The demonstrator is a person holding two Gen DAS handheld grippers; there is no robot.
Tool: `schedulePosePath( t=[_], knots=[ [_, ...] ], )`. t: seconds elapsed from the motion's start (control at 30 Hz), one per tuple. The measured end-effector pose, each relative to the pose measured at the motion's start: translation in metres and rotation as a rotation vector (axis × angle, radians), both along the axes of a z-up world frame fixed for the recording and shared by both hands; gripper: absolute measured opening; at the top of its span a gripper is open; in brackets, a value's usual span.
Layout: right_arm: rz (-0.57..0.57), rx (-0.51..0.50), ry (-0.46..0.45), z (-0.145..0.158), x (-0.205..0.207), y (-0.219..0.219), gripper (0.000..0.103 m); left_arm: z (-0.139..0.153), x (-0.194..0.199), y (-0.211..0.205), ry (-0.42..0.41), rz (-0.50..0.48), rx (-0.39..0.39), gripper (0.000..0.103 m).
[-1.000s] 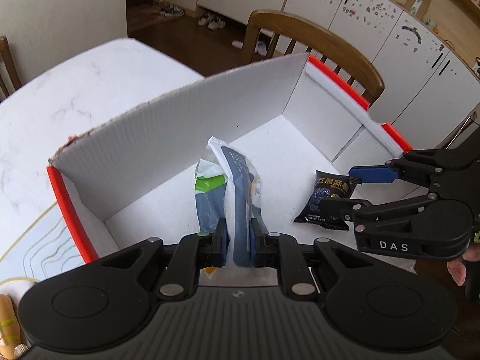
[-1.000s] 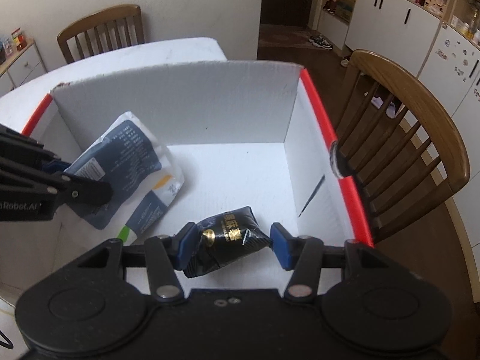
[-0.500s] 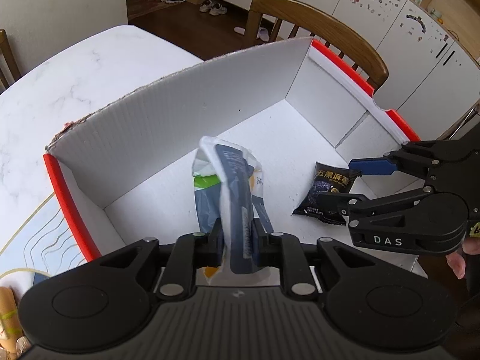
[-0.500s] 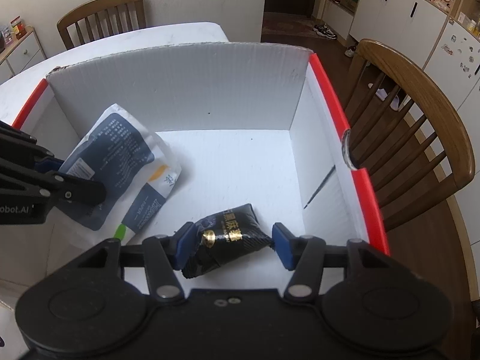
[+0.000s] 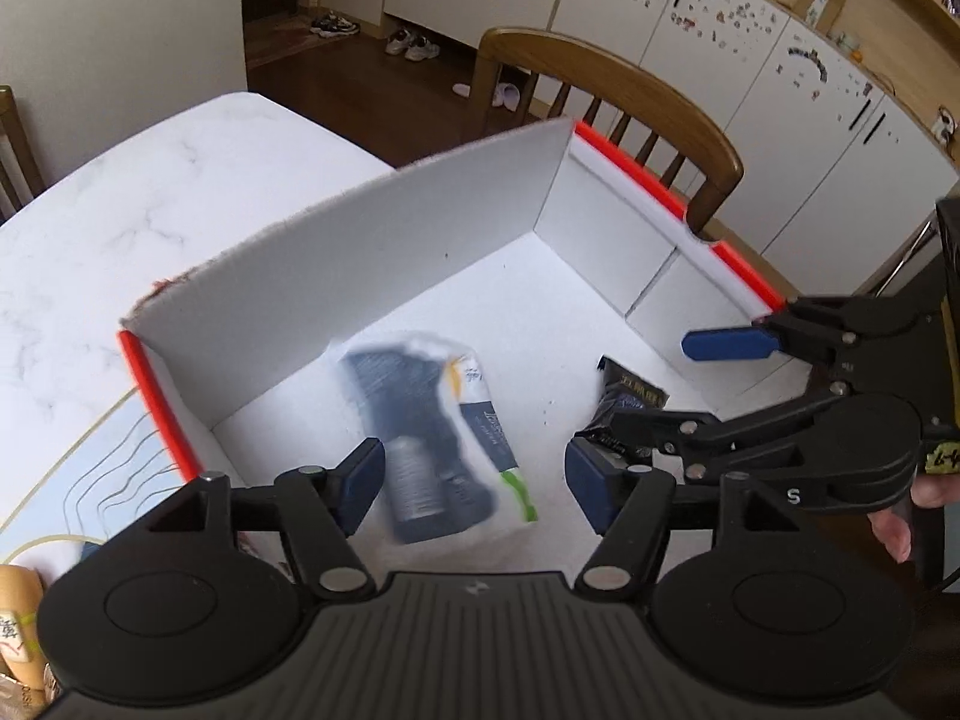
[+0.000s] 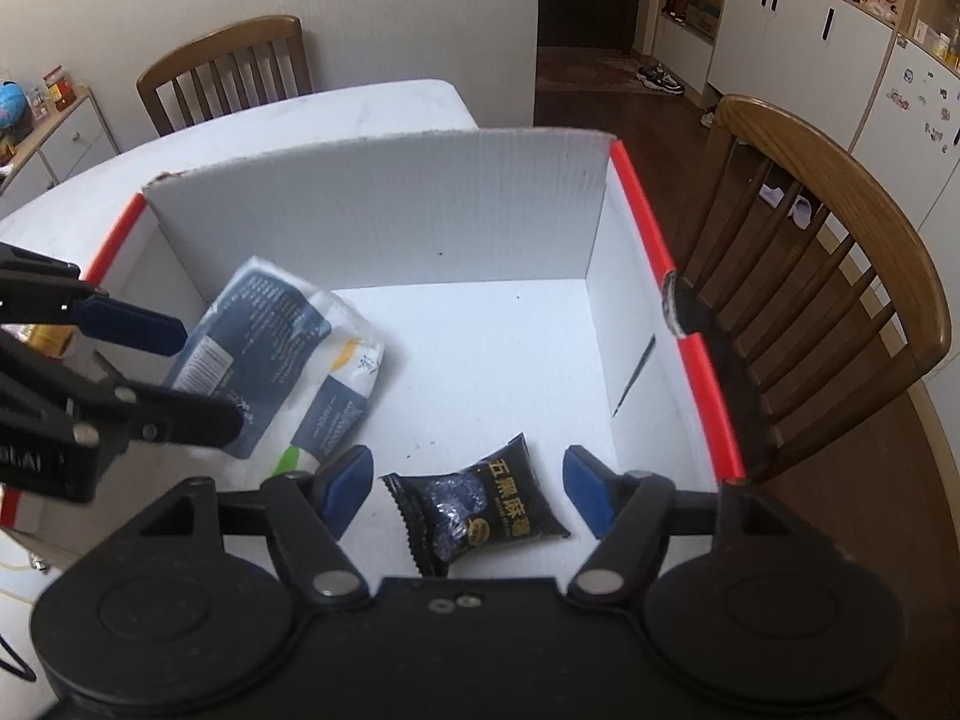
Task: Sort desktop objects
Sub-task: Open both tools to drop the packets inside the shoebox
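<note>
Over the left part of the white box, the left gripper has its jaws opening, and the blue-and-white pouch sits between the pads without either pad pressing on it; it is blurred in the left wrist view, so it looks to be dropping or tipping onto the box floor, with its upper end near the back wall. The risk here, as I judge it, is that the pouch falls sideways against a blue pad and gets dragged up when the gripper is lifted away, or that it slides toward the middle and crowds the next item. Further right, the right gripper also has its jaws opening, and the black snack packet lies on the floor of the box between the pads, clear of both. A crinkled end of that packet points toward the left pad, so a tilted withdrawal could snag it and flip the packet out over the near edge. At the far right, the red-edged side wall stands close to the right pad, and a sideways swing could knock the light box against the wooden chair.
</note>
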State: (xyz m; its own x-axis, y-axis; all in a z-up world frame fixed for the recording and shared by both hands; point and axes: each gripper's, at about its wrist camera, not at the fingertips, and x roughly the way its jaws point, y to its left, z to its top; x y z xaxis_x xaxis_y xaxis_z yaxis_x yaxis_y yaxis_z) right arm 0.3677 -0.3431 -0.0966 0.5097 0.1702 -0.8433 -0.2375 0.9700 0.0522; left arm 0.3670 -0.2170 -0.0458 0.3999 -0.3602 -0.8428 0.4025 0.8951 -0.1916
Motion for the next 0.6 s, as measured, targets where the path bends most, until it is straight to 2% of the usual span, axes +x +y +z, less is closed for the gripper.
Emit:
schedulePosePath(
  t=[0.17, 0.43, 0.6],
  knots=[
    [0.007, 0.026, -0.021, 0.014, -0.009, -0.003, 0.072, 0.017, -0.011, 0.004, -0.037, 0.0, -0.028, 0.066],
    [0.028, 0.068, -0.063, 0.035, -0.027, 0.004, 0.08, 0.044, -0.038, 0.02, -0.115, 0.008, -0.07, 0.083],
    [0.061, 0.083, -0.124, 0.049, -0.042, 0.016, 0.087, 0.059, -0.061, 0.033, -0.154, 0.004, -0.085, 0.088]
  ],
)
